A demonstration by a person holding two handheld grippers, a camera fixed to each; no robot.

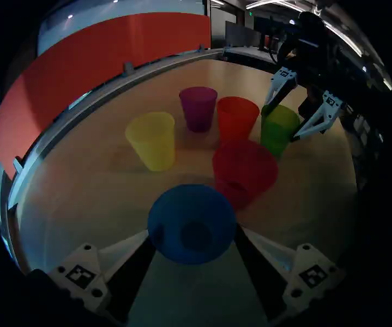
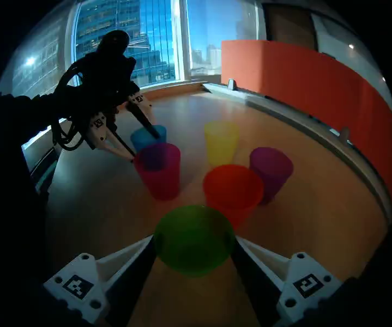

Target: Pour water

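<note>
I count six translucent plastic cups, one of each colour: one blue cup (image 1: 191, 218), one yellow cup (image 1: 152, 140), one purple cup (image 1: 198, 108), one orange cup (image 1: 236, 117), one green cup (image 1: 278, 128) and one red cup (image 1: 245, 171). There are two white two-finger grippers, the left gripper (image 1: 193, 233) and the right gripper (image 2: 194, 241). There is one pale wooden table (image 1: 86, 191) and one long orange wall panel (image 1: 103, 60).

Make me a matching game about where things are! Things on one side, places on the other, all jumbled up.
Things
1. blue cup
2. green cup
3. table
4. orange wall panel

Places
A. between the fingers of the right gripper
B. under both cups
C. behind the table's edge
D. between the fingers of the left gripper

Pairs: 1-D, 2-A, 3-B, 4-C
</note>
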